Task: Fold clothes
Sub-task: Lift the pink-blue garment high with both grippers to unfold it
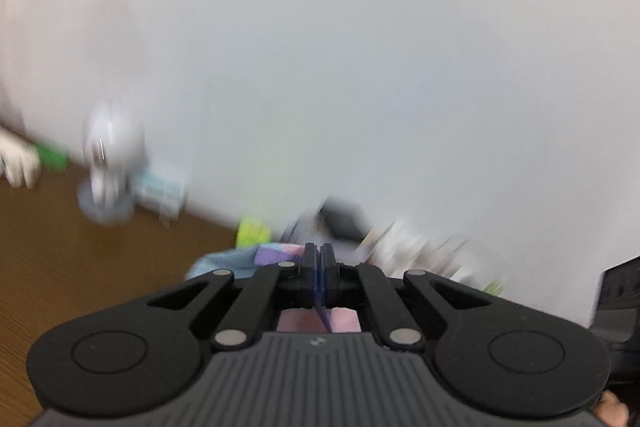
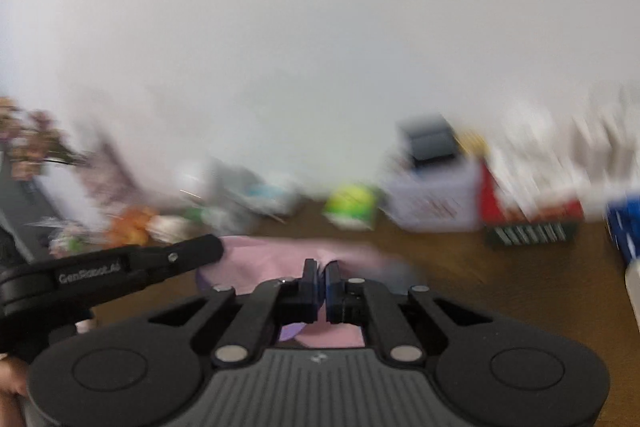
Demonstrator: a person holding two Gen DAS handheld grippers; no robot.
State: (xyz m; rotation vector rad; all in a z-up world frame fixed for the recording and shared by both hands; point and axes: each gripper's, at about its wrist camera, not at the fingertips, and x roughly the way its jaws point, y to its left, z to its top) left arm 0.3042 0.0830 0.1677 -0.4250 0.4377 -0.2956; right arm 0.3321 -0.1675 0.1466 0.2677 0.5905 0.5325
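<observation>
Pink cloth pinched in both tongs: left clenched on a purple-edged fold, right clenched on pink fabric. Draped just beyond the tips, above brown table. Blurred clutter behind.

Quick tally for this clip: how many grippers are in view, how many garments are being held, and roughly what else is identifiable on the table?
Grippers: 2, the left gripper and the right gripper, both shut on cloth.
Garments: 1 visible, a pastel garment, pink, purple and light blue.
Green-yellow items: 1, a blurred container.
Other clutter at the wall: too blurred to count.
Total countable: 4.
</observation>
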